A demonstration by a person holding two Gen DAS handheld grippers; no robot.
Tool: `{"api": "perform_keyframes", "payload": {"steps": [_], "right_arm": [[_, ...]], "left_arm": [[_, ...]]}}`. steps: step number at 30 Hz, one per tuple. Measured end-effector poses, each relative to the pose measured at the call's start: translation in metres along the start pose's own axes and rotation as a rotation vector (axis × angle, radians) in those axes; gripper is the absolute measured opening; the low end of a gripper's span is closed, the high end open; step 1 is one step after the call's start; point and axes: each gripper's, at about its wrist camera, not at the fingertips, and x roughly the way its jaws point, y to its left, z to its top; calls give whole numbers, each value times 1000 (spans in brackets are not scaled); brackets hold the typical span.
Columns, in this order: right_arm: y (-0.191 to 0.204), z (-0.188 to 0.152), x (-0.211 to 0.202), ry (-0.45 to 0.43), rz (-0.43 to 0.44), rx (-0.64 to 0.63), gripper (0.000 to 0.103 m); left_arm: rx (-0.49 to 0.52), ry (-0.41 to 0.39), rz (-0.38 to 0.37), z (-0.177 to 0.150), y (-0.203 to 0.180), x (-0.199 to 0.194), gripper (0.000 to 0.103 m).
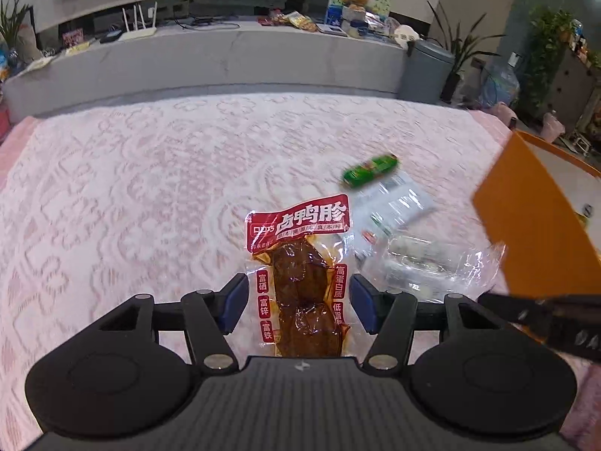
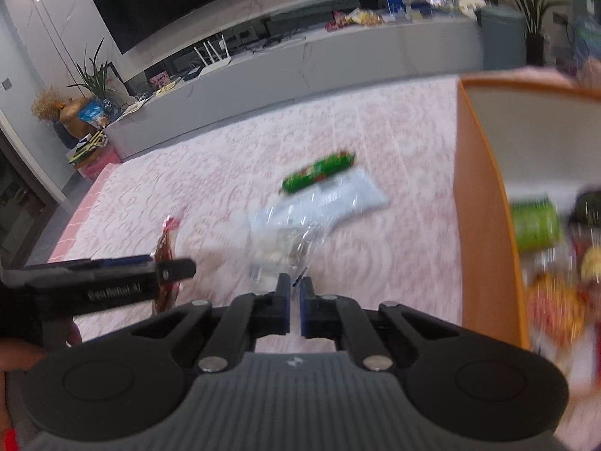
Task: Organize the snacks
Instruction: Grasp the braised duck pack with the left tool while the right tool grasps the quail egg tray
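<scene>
A red-labelled pack of braised duck gizzard (image 1: 300,274) lies on the pink cloth between the open jaws of my left gripper (image 1: 298,306); the blue pads stand apart from its edges. It also shows in the right wrist view (image 2: 165,248), beside the left gripper's finger (image 2: 176,268). My right gripper (image 2: 295,310) has its jaws nearly together with a thin gap and nothing seen between them. A clear plastic bag of white snacks (image 2: 278,248) lies just ahead of it, also in the left wrist view (image 1: 413,259). A green snack stick (image 1: 370,170) (image 2: 319,171) and a pale flat packet (image 1: 394,203) (image 2: 349,195) lie further off.
An orange box (image 2: 484,203) holding several snacks stands at the right, also in the left wrist view (image 1: 533,233). The pink patterned cloth (image 1: 150,188) covers the table. A grey TV bench (image 1: 225,60) with clutter and a grey bin (image 1: 426,71) stand behind.
</scene>
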Motion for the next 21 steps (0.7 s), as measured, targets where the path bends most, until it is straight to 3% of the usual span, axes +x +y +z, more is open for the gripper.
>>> {"api": "perform_keyframes", "payload": {"steps": [9, 15, 17, 18, 19, 21], "right_arm": [[-3, -47, -13, 106, -3, -28, 0], [9, -59, -15, 87, -96, -243, 5], [15, -61, -19, 64, -104, -327, 18], [18, -62, -19, 47, -102, -376, 33], [21, -59, -18, 36, -92, -422, 40], [25, -55, -12, 19, -91, -505, 42]], "left_arm": [[2, 91, -6, -33, -22, -5, 67], [28, 109, 21, -39, -28, 2, 67], [30, 118, 23, -40, -28, 5, 67], [30, 120, 23, -41, -29, 5, 67], [30, 124, 24, -41, -29, 7, 67], [30, 128, 25, -43, -28, 7, 67]]}}
